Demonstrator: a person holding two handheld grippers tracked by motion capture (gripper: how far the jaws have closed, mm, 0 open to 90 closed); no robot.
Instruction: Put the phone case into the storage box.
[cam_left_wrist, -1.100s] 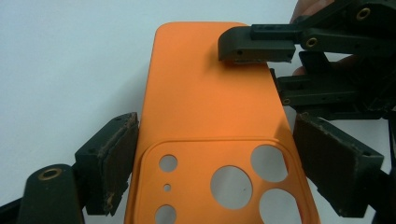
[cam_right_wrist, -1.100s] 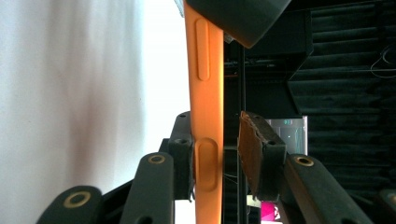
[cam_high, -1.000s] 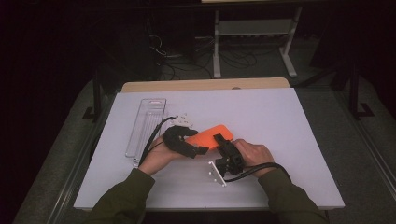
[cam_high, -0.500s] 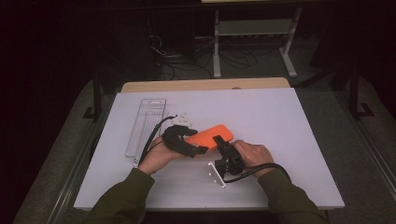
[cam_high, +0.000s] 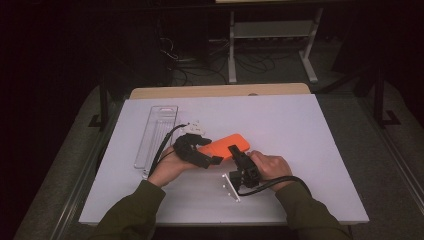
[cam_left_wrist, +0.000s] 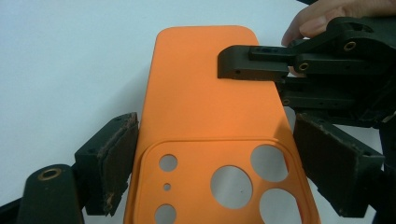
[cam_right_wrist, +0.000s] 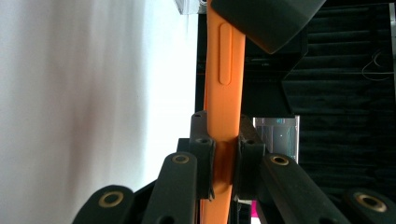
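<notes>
While both tools pinch the orange phone case (cam_left_wrist: 210, 121) (right tool (cam_right_wrist: 223, 154) just closing on its edge), the handover looks half-done above the table (cam_high: 300, 130).

A white worktop (cam_high: 310, 130) carries a clear tray (cam_high: 155, 132) at its left, just beside a small white part (cam_high: 196, 126).
</notes>
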